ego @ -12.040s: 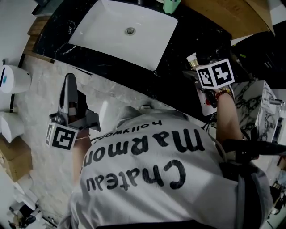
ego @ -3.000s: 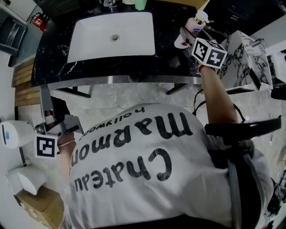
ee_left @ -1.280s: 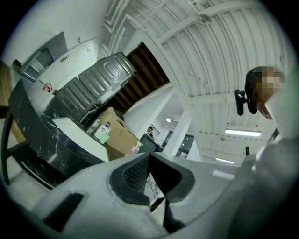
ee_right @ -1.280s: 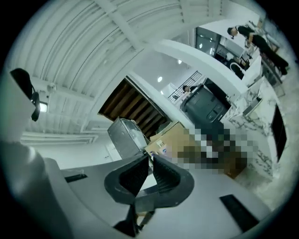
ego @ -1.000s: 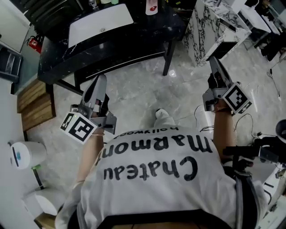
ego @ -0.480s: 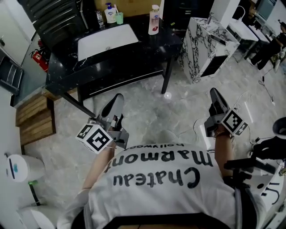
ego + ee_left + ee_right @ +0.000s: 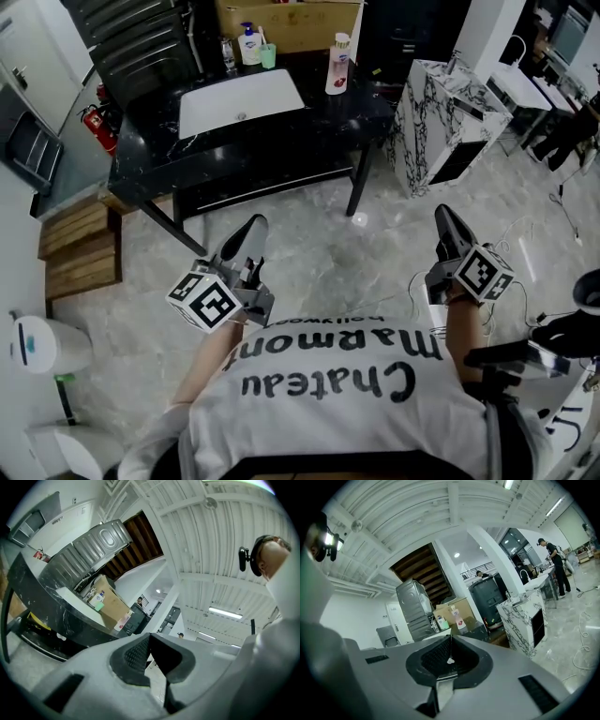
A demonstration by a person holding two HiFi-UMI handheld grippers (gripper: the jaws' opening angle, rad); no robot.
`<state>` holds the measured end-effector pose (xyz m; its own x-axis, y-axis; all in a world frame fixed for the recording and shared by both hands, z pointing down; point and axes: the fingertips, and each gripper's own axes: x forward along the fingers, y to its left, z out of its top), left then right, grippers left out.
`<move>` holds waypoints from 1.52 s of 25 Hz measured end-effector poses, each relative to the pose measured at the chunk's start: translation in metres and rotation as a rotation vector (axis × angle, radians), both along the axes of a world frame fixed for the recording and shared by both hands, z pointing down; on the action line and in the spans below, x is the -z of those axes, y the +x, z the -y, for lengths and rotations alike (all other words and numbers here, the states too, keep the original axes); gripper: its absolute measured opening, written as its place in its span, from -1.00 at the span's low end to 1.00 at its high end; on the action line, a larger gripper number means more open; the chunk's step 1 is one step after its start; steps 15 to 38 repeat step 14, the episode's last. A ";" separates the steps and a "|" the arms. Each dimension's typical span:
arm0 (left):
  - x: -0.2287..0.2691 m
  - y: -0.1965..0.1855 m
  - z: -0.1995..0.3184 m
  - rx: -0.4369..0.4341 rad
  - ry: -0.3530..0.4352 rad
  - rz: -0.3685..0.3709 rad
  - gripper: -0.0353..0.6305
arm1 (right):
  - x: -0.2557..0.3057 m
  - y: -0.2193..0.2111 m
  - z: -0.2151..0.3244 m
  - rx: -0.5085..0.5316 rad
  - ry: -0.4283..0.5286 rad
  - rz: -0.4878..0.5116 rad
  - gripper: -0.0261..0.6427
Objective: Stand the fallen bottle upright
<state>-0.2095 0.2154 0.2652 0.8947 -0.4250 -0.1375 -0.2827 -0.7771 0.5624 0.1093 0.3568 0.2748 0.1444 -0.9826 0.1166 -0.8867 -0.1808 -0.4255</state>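
Note:
The bottle, white with a red mark and a pale cap, stands upright on the right end of the black counter. It also shows small and far off as the bottle in the left gripper view and the bottle in the right gripper view. My left gripper hangs over the marble floor, well back from the counter, shut and empty. My right gripper is also over the floor, shut with nothing in it. Each gripper view shows the pads meeting: left gripper, right gripper.
A white sink basin is set in the counter, with a soap dispenser, a green cup and a cardboard box behind it. A marble-patterned cabinet stands to the right. Wooden steps lie to the left, and cables run across the floor.
The right gripper has let go of the bottle, which now stands on the counter. The person has stepped back, and both grippers have drawn away from the counter.

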 end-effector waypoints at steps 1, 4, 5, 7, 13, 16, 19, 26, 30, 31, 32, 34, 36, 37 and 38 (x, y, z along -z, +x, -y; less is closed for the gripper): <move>0.001 0.000 0.000 0.001 0.001 0.000 -0.85 | 0.000 0.002 0.001 -0.007 0.002 0.005 -0.87; 0.004 0.002 -0.002 0.005 0.005 -0.003 -0.85 | -0.001 0.006 0.003 -0.013 -0.003 0.011 -0.87; 0.004 0.002 -0.003 0.006 0.006 -0.005 -0.85 | -0.001 0.006 0.004 -0.008 -0.007 0.010 -0.87; 0.005 0.001 -0.003 0.007 0.012 -0.008 -0.85 | 0.000 0.006 0.005 -0.002 -0.009 0.000 -0.87; 0.003 0.000 -0.002 0.023 0.010 0.000 -0.85 | -0.001 0.009 0.006 -0.007 -0.003 0.004 -0.87; 0.001 -0.001 -0.002 0.027 0.009 0.001 -0.85 | -0.003 0.010 0.006 -0.006 -0.005 0.003 -0.87; 0.001 -0.001 -0.002 0.027 0.009 0.001 -0.85 | -0.003 0.010 0.006 -0.006 -0.005 0.003 -0.87; 0.001 -0.001 -0.002 0.027 0.009 0.001 -0.85 | -0.003 0.010 0.006 -0.006 -0.005 0.003 -0.87; 0.001 -0.001 -0.002 0.027 0.009 0.001 -0.85 | -0.003 0.010 0.006 -0.006 -0.005 0.003 -0.87; 0.001 -0.001 -0.002 0.027 0.009 0.001 -0.85 | -0.003 0.010 0.006 -0.006 -0.005 0.003 -0.87; 0.001 -0.001 -0.002 0.027 0.009 0.001 -0.85 | -0.003 0.010 0.006 -0.006 -0.005 0.003 -0.87; 0.001 -0.001 -0.002 0.027 0.009 0.001 -0.85 | -0.003 0.010 0.006 -0.006 -0.005 0.003 -0.87; 0.001 -0.001 -0.002 0.027 0.009 0.001 -0.85 | -0.003 0.010 0.006 -0.006 -0.005 0.003 -0.87; 0.001 -0.001 -0.002 0.027 0.009 0.001 -0.85 | -0.003 0.010 0.006 -0.006 -0.005 0.003 -0.87; 0.001 -0.001 -0.002 0.027 0.009 0.001 -0.85 | -0.003 0.010 0.006 -0.006 -0.005 0.003 -0.87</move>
